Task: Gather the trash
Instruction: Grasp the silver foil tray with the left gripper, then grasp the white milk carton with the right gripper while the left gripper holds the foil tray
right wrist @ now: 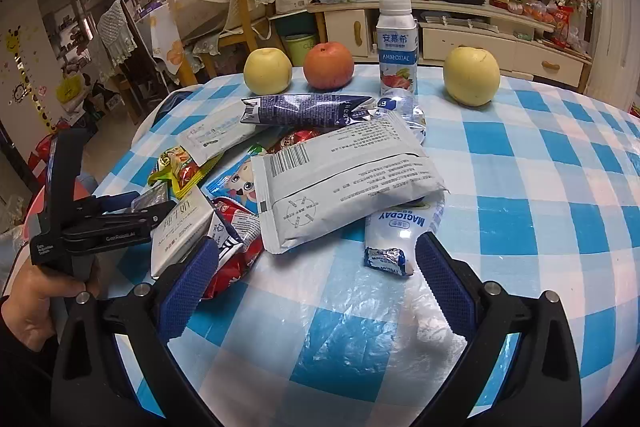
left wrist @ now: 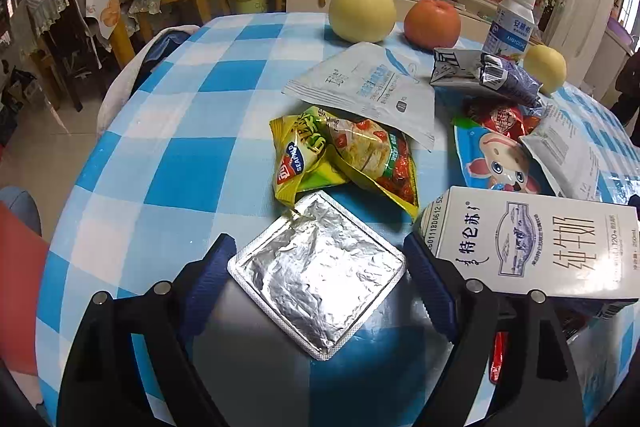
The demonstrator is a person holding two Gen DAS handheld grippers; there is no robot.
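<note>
Several pieces of litter lay heaped on the blue-and-white checked surface, and the step in hand looked like the first pick-up. Farthest left in the left wrist view, the left gripper stood with its fingers wide apart on either side of a flat, crinkled square silver foil pouch, which lay on the cloth between them; neither pad pressed on it. Just beyond lay a crumpled yellow-green snack wrapper, and to the right a white rectangular milk carton lay on its side, close against the right-hand finger.

Seen from the right wrist view, the right gripper hovered over bare cloth with its fingers apart and nothing between them. Ahead of it lay a large grey-white printed pouch and a small twisted blue-and-white sweet wrapper. Farther back stood two yellow apples, an orange-red apple and a white yoghurt bottle, presumably not trash.

Next, the left fingers would probably need to close on the thin foil's edges, keeping clear of the carton.
</note>
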